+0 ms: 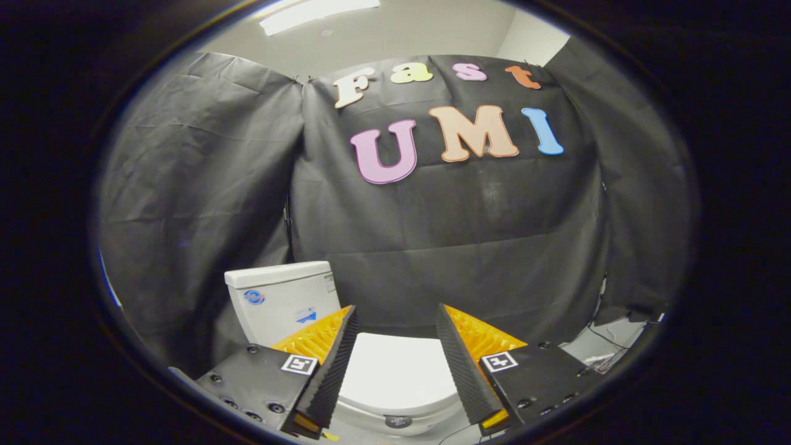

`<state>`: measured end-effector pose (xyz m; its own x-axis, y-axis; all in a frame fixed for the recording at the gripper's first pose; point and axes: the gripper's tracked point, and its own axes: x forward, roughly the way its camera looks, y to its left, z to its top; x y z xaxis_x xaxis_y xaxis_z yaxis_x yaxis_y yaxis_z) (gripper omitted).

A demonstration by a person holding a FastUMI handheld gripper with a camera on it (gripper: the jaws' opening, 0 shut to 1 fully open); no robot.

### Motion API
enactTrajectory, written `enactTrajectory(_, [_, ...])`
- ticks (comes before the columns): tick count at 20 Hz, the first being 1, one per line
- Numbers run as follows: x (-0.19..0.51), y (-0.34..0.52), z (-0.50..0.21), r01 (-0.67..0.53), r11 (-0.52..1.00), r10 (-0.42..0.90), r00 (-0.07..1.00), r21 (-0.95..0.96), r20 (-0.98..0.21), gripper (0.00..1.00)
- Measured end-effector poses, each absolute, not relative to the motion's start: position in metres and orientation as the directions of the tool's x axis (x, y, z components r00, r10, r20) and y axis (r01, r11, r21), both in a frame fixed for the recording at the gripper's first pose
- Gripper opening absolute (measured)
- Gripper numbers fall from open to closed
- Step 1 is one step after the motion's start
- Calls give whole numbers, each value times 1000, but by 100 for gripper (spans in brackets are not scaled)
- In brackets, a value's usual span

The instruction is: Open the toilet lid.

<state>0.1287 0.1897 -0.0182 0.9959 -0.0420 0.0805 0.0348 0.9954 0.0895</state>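
Note:
A white toilet stands against the black cloth wall. Its lid [395,377] lies flat and closed, seen in the gap between my fingers and below them. The white tank [281,296] rises behind the left finger. My gripper [397,321] hovers above the lid with its jaws wide apart and nothing held. The fingers [337,364] have black ribbed pads and orange backs. No part of the gripper touches the lid. The lid's front edge [395,413] curves just under the finger bases.
Black cloth walls close in behind and on both sides of the toilet. Cables and a pale floor patch [618,340] lie to the right of the right finger. A ceiling light [315,12] glows overhead.

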Motion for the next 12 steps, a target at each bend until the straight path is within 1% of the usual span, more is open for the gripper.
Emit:
enactTrajectory(6, [128, 184, -20, 49, 991, -61, 993, 124, 97, 81])
enactTrajectory(12, [127, 172, -31, 76, 964, -110, 986, 254, 122, 81])
